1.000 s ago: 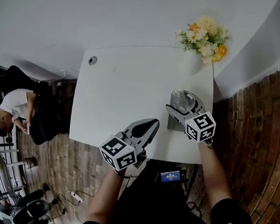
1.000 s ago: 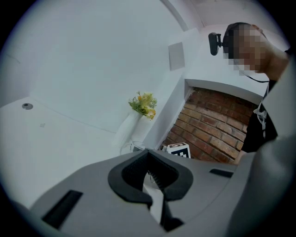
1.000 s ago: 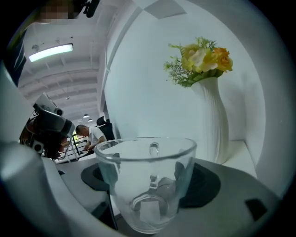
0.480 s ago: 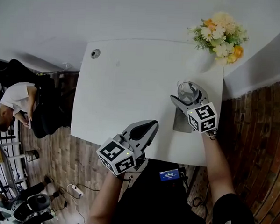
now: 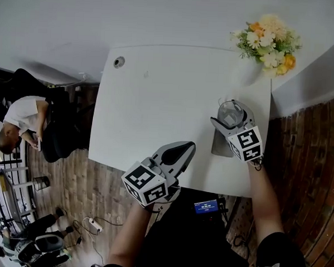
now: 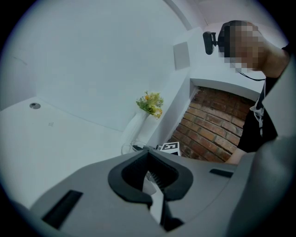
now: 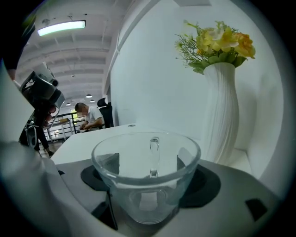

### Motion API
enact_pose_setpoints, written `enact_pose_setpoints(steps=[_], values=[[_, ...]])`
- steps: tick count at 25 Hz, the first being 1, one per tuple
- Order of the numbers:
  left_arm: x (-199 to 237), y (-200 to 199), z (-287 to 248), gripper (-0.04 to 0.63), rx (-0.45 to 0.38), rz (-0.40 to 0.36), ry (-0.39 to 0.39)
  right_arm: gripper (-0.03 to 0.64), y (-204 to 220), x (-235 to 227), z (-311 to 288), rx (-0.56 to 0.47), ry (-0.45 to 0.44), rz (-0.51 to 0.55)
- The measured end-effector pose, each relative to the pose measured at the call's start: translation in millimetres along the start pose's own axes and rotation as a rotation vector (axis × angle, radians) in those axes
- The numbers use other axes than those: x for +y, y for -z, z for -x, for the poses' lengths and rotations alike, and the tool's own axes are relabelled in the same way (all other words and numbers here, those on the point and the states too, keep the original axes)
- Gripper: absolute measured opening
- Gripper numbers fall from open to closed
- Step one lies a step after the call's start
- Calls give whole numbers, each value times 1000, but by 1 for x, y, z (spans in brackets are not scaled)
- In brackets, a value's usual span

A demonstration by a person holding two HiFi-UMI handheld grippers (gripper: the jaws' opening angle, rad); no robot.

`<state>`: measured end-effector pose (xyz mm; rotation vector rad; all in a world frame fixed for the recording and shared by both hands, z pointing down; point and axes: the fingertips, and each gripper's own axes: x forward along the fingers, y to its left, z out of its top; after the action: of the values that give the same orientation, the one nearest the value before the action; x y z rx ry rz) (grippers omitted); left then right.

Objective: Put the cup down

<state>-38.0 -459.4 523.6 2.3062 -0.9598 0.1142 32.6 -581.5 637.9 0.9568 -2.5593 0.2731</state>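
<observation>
A clear glass cup (image 5: 231, 113) with a handle sits between the jaws of my right gripper (image 5: 233, 113), which is shut on it. The cup (image 7: 147, 173) is upright and looks empty. It hangs over the right part of the white table (image 5: 157, 102), with a grey shadow on the tabletop under the gripper. My left gripper (image 5: 184, 150) is at the table's near edge, jaws shut, nothing held. In the left gripper view (image 6: 152, 178) its pads meet.
A white vase of yellow and white flowers (image 5: 266, 43) stands at the table's far right corner, just beyond the cup (image 7: 222, 106). A round grommet (image 5: 119, 61) is at the far left corner. A seated person (image 5: 19, 122) is off to the left.
The head view has shifted a little. The right gripper still holds the cup over the right side of the table, and the left gripper stays at the near edge.
</observation>
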Motion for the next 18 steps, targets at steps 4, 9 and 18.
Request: enact_pose_setpoints(steps=[4, 9, 18], values=[[-3, 0, -5, 8, 1, -1, 13, 414, 4, -1, 5, -4, -4, 4], [-9, -1, -11, 8, 1, -8, 30, 414, 17, -2, 7, 35, 5, 63], [-15, -4, -9, 8, -3, -16, 34, 457, 16, 1, 11, 51, -17, 27]])
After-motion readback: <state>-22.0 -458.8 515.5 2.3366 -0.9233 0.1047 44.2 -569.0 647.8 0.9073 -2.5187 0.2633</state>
